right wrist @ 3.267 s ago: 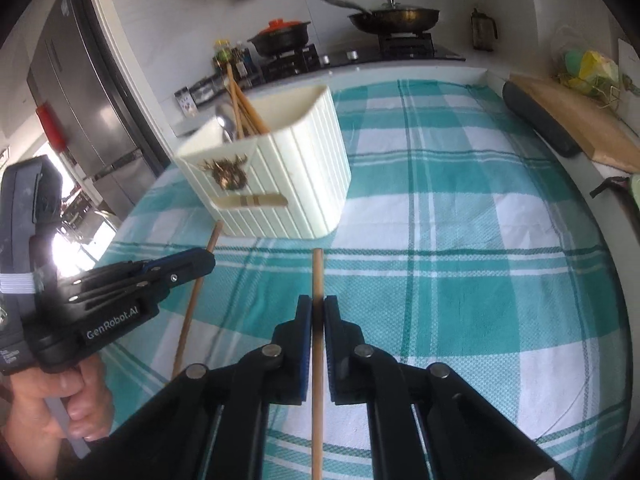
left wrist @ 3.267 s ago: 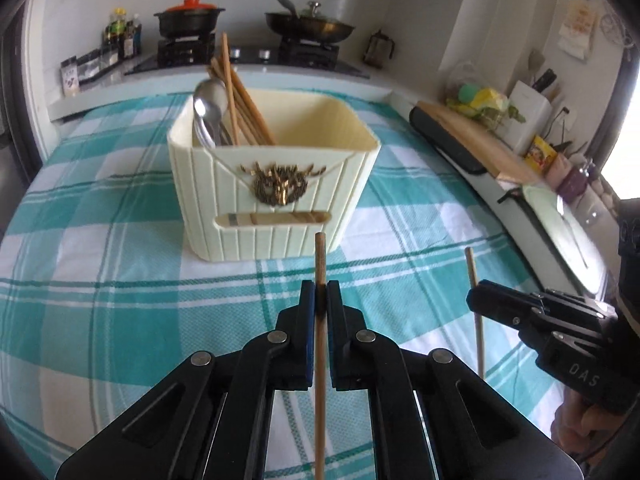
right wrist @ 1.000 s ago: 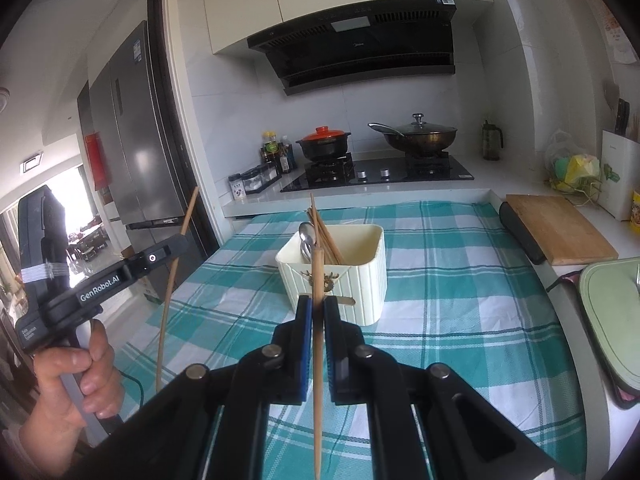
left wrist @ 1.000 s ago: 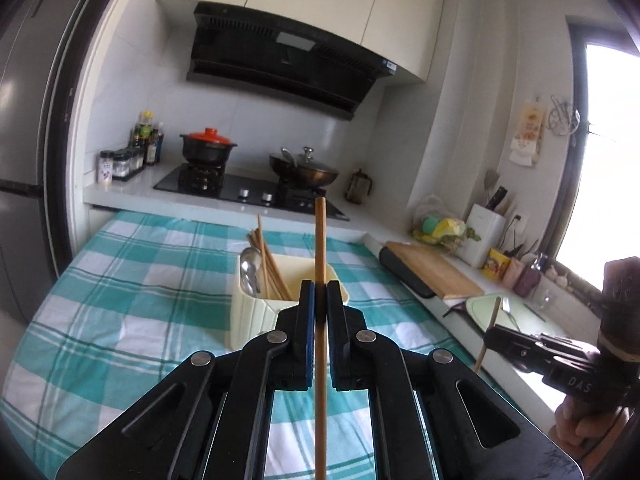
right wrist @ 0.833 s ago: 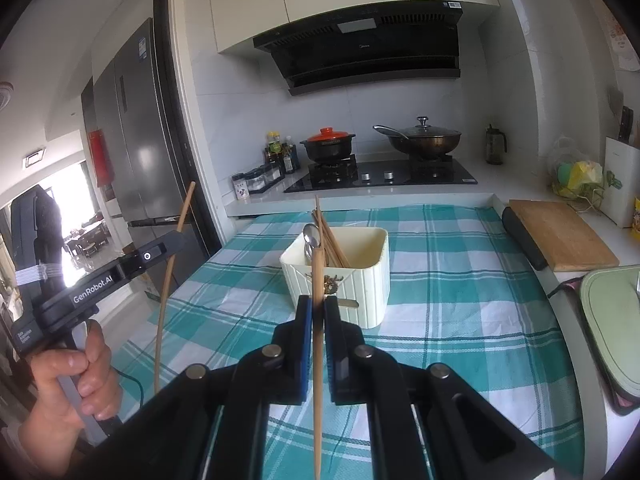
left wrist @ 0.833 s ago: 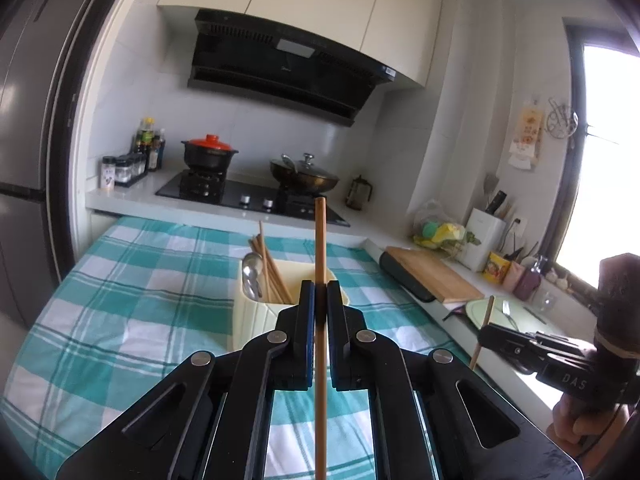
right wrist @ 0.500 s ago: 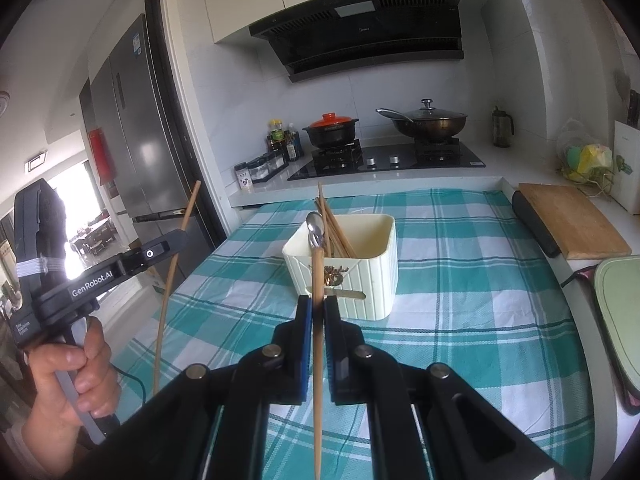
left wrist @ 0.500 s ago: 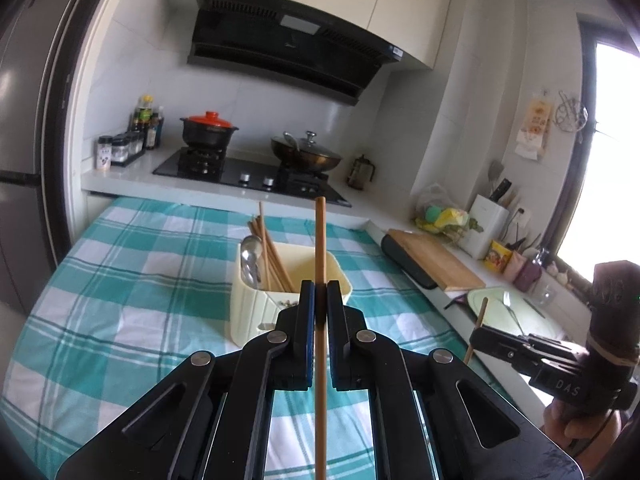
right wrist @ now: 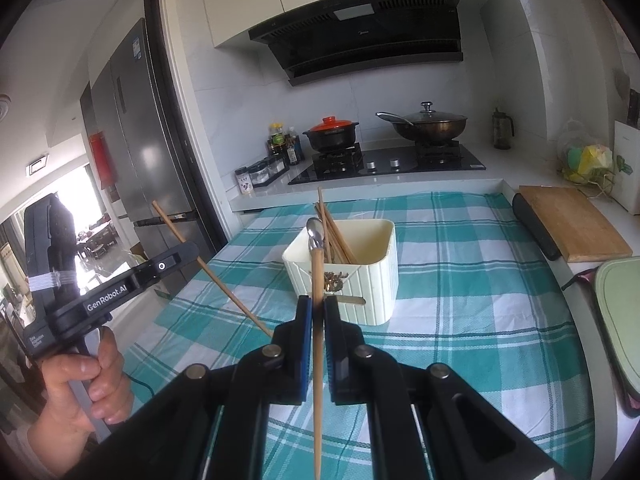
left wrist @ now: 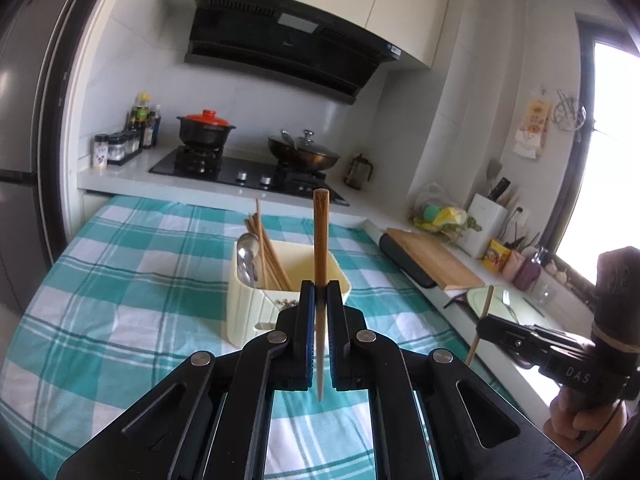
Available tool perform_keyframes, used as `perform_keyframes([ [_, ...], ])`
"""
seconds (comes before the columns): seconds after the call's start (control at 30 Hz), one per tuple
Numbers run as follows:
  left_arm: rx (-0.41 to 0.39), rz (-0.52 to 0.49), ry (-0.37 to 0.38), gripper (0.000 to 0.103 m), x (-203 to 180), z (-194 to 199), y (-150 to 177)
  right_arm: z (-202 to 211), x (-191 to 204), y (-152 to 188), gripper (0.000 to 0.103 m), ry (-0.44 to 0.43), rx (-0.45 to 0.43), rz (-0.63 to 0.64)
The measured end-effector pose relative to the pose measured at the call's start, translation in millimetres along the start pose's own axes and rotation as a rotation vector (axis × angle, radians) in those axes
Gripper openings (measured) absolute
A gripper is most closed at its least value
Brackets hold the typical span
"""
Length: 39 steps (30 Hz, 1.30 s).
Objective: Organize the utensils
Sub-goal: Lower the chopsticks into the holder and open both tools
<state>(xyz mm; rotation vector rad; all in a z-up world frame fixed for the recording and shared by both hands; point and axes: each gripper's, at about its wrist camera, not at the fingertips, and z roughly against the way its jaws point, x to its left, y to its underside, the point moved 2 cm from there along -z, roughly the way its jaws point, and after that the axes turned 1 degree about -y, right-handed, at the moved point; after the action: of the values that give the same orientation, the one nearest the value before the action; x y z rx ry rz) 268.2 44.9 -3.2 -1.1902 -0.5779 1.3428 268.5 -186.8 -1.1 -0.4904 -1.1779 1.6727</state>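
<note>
Wooden chopsticks are clamped upright, one in each gripper. The left gripper [left wrist: 321, 300] is shut tight on its chopstick [left wrist: 321, 240], whose blunt end stands above the jaws while the thin end hangs below them. The right gripper [right wrist: 314, 312] is likewise shut on a second chopstick [right wrist: 317, 280], held nearly vertical. In the right wrist view the left gripper is seen at the far left, gripped by a hand [right wrist: 92, 380], its chopstick slanting down to the right. In the left wrist view the right gripper is seen at the far right with its stick tilted slightly.

The holder [left wrist: 256, 304], cream and ribbed, stands on the checked cloth [left wrist: 120, 280] beyond both grippers, just behind the left jaws and a little left of them. Several chopsticks and a spoon [left wrist: 246, 256] already lean in its left part.

Compared with about three seconds earlier, both grippers have been raised well above the cloth and drawn back, so the holder looks smaller and farther. Over the last second little has changed, apart from a slight downward tilt of the views.
</note>
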Motion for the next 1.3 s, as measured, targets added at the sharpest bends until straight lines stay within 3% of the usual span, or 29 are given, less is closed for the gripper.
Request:
perform_keyframes([
  [0.2, 0.012, -0.019, 0.013, 0.003, -3.0, 3.9, -22.2, -4.8, 0.7, -20.6, 0.006, 0.006, -0.027, 0.021],
  [0.4, 0.004, -0.039, -0.004, 0.003, -0.1, -0.8, -75.2, -5.3, 15.7, -78.3, 0.006, -0.008, -0.129, 0.100],
  [0.63, -0.001, -0.081, -0.039, 0.003, 3.4, -43.3, -135.1, -39.1, 18.9, -158.1, 0.006, -0.001, -0.226, 0.142],
  [0.77, 0.021, -0.101, -0.065, 0.003, 5.5, -83.7, -148.5, -72.3, 11.9, -187.1, 0.006, 0.004, -0.271, 0.160],
  [0.97, 0.147, -0.079, -0.084, 0.003, 18.2, -156.3, -131.3, -150.8, -18.4, -188.1, 0.006, 0.021, -0.186, 0.160],
  [1.3, 0.351, -0.050, -0.124, 0.003, 40.3, -231.4, -68.2, -249.4, -66.4, -130.5, 0.006, -0.018, 0.156, 0.098],
])
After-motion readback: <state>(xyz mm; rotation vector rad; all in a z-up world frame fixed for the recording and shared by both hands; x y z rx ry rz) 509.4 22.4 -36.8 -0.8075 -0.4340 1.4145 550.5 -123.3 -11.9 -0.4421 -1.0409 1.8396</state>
